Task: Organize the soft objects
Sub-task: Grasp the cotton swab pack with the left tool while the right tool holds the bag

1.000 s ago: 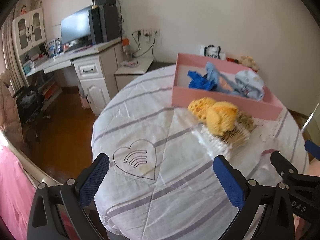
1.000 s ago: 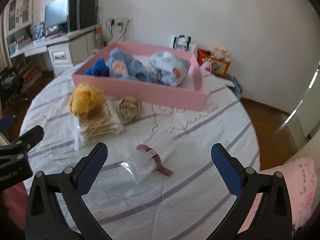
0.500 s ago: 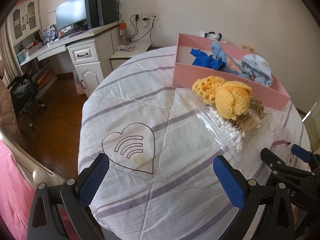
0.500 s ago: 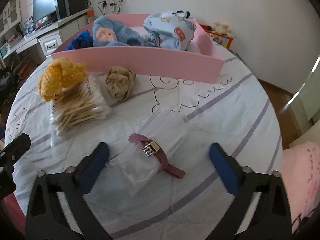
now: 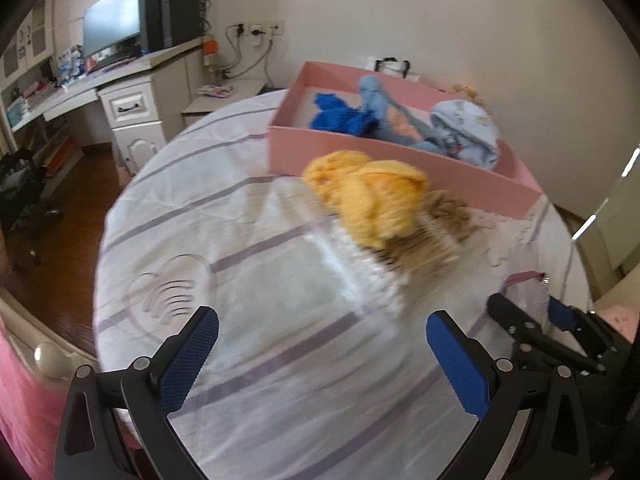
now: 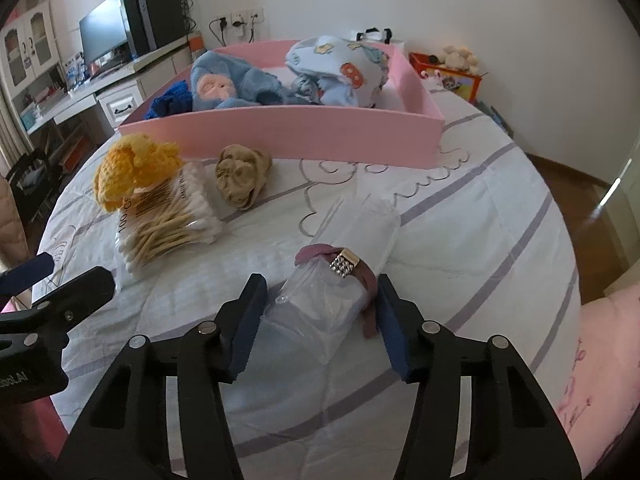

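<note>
Right gripper [image 6: 320,316] jaws, lower now, closing around crinkly clear bag [image 6: 332,296].

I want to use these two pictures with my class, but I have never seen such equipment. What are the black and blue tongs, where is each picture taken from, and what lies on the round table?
There is no robot here: a person holds a two-finger gripper in each hand, each with a camera looking along its fingers. One picture comes from the left gripper, open over bare cloth. The other comes from the right gripper, whose jaws are closing around a clear plastic bag with a pink strap; nothing is lifted yet. On the table lie a yellow knitted piece, a pack of cotton swabs, a tan cloth ball and a pink box of blue clothes.
</note>
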A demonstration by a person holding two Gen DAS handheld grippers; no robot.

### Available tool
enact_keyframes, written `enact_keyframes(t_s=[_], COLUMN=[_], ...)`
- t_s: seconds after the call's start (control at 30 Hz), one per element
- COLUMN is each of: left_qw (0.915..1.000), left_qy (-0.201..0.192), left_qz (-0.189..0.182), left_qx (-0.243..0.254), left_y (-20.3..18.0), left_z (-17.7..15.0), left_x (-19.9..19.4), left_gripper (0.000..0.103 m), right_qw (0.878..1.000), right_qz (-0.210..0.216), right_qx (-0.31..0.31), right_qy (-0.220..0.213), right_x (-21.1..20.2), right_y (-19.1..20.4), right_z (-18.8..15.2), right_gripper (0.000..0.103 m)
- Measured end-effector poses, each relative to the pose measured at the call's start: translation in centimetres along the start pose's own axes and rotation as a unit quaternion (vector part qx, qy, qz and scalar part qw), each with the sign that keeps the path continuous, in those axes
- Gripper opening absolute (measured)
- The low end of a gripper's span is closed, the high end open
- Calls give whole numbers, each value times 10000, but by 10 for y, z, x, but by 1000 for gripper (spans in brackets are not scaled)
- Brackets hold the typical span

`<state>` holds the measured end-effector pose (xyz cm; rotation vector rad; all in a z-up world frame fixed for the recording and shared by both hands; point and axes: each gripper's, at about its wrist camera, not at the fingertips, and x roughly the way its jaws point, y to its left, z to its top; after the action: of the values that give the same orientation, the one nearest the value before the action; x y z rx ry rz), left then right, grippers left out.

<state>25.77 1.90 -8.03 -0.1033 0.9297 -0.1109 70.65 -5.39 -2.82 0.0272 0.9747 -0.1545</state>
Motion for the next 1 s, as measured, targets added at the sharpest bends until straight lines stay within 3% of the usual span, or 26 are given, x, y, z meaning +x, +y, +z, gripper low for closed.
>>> enact_keyframes(t_s=[0.23, 0.43, 0.6, 0.7, 0.83, 0.9, 1.0], left_qw=[9993, 9970, 9953, 9963, 9975, 9989, 9997], left_qy=[36, 110, 136, 173, 357, 267, 203], left_qz=[-254, -205, -230, -120, 114, 156, 154], left_qx=[-269, -741, -936, -838, -600, -341, 1], left_y=[-16, -18, -23, -32, -42, -47, -53], left_z=[14, 28, 38, 43, 46, 45, 42], left_x=[14, 32, 41, 49, 68, 70, 72], left_gripper=[103, 103, 103, 103, 103, 101, 85], right_qw=[9989, 9989, 9994, 9993, 9997, 9998, 9998], right_qz=[-392, -324, -235, -318, -187, -139, -79], right_qx=[-234, -339, -257, -202, -112, -149, -177], right_qy=[-99, -35, -4, 22, 66, 44, 25], right_x=[0, 6, 13, 19, 25, 26, 26], right_y=[-16, -28, -40, -43, -47, -48, -49], right_z=[9, 18, 26, 28, 30, 29, 29], right_gripper=[50, 51, 65, 73, 73, 69, 64])
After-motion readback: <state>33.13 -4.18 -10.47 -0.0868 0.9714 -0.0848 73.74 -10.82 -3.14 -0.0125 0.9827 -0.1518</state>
